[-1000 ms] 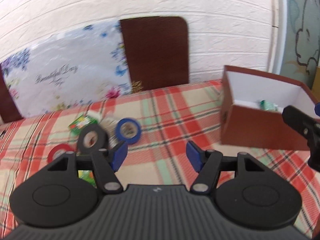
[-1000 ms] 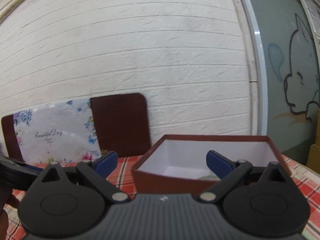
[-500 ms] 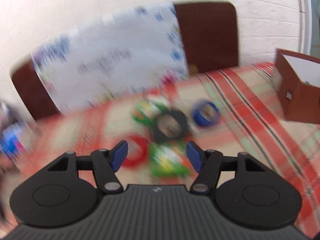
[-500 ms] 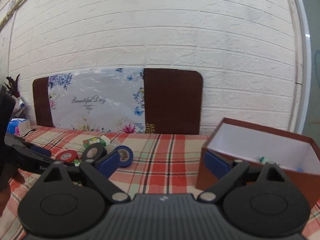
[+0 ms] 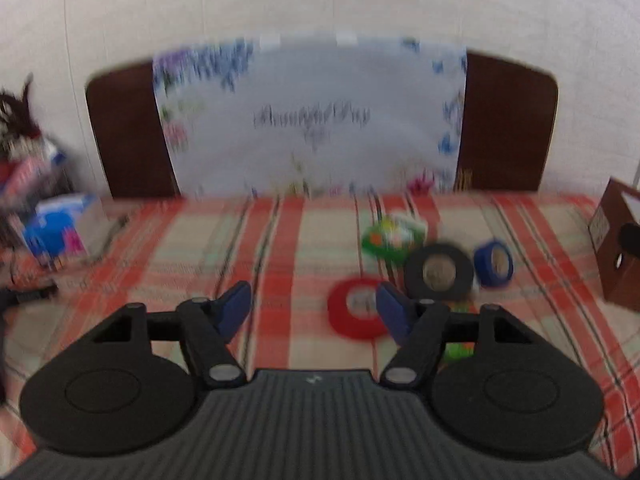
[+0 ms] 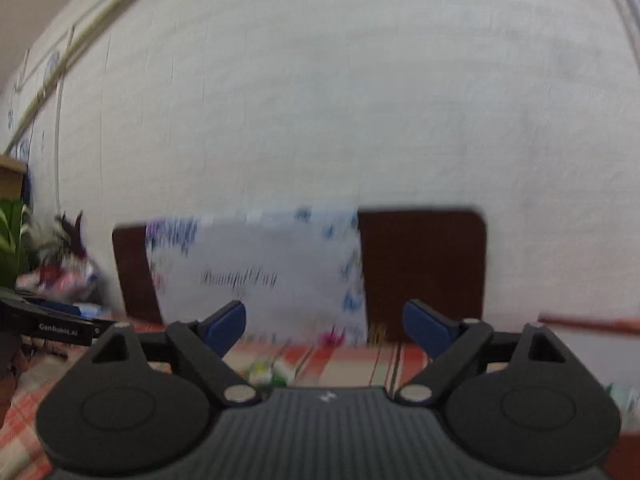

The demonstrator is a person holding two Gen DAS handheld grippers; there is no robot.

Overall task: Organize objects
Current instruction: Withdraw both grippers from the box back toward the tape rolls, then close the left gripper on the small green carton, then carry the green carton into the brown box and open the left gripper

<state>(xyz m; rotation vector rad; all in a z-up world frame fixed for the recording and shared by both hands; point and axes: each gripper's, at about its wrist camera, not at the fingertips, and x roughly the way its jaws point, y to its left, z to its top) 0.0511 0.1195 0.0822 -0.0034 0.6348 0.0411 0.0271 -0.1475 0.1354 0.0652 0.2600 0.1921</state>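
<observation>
Both pictures are blurry, so small things are hard to make out.

In the left wrist view, at 9 o'clock, a blue and white box (image 5: pixel 60 226) sits on the checked tablecloth (image 5: pixel 192 256) near a pile of fuzzy stuff by the wall. At 12 o'clock a white flowery board (image 5: pixel 312 120) leans on a dark brown board (image 5: pixel 508 128) against the white wall (image 5: pixel 320 0). The left gripper (image 5: pixel 314 310) hangs over the cloth with its blue fingers (image 5: pixel 236 308) wide apart and nothing between them. Just past the right finger lies a red tape roll (image 5: pixel 354 314). At about 2 o'clock from it is a black tape roll (image 5: pixel 440 272), and a blue tape roll (image 5: pixel 494 264) stands just beside that. A green packet (image 5: pixel 394 236) lies behind the black roll, close to it. At 3 o'clock, at the edge, is the brown box (image 5: pixel 616 248), well apart from the rolls.

In the right wrist view, at 9 o'clock, the side of the left gripper shows. The right gripper (image 6: pixel 324 326) points at the wall, fingers (image 6: pixel 426 326) spread wide, holding nothing. Between them, low down, is the green packet (image 6: pixel 266 372). At 3 o'clock the red-brown rim of the box (image 6: pixel 588 324) peeks in.
</observation>
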